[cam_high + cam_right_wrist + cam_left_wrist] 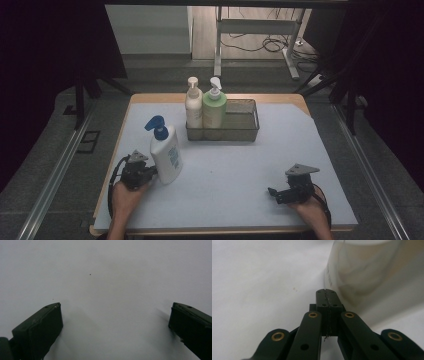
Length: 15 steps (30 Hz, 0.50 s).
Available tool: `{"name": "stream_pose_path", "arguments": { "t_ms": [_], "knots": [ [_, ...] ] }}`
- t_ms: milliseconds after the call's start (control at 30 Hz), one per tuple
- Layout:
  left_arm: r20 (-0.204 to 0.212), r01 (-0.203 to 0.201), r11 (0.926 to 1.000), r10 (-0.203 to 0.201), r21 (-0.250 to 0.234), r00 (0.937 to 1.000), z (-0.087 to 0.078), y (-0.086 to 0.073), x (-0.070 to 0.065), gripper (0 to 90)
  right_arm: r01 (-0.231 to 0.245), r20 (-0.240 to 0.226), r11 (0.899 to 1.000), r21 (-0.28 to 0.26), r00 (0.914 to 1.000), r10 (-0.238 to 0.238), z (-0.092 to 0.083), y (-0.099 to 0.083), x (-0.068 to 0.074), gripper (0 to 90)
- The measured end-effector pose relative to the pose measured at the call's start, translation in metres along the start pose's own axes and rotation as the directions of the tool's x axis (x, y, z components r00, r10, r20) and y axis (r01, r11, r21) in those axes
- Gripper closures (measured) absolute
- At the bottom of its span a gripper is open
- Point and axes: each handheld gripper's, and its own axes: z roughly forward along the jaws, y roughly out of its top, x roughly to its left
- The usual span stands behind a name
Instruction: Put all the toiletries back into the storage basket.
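The white pump bottle with the blue pump head [165,150] is standing on the table [225,175] at its front left, leaning a little, well in front of the wire basket [240,127]. The left tongs [149,172] are sitting just beside the bottle's lower left side; in the left gripper view their jaws are pressing flat against each other with nothing between them, and the bottle's pale wall [372,277] is rising close at the upper right, whether touching I cannot tell. The right tongs [272,192] are resting near the table's front right, jaws standing wide apart over bare white surface, holding nothing. In the basket, a cream pump bottle [193,105] and a green pump bottle [214,107] are standing side by side at its left end, leaving its right part free. Open table is lying between the two tongs and to the basket's right. The left tongs are sitting close to the table's left edge.
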Motion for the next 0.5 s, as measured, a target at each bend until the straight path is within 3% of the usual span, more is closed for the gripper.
{"name": "stream_pose_path", "arguments": {
  "t_ms": [233,400,500],
  "knots": [
    [0.019,0.036,0.9993,-0.036,-0.007,0.9992,0.0026,-0.0016,0.0022,89.8,-0.001,-0.001,1.000,0.000,1.0000,0.001,0.0000,0.0000,-0.0001,0.0],
    [0.031,0.034,0.9994,-0.034,-0.007,0.9989,0.0033,-0.0022,-0.0001,89.8,-0.002,-0.001,1.000,0.000,1.0000,0.002,0.0001,0.0000,-0.0001,0.0],
    [0.014,0.028,0.9996,-0.028,-0.004,0.9995,0.0051,-0.0011,-0.0034,89.8,-0.002,-0.001,1.000,0.001,1.0000,0.002,0.0001,0.0000,-0.0002,0.0]
  ]
}}
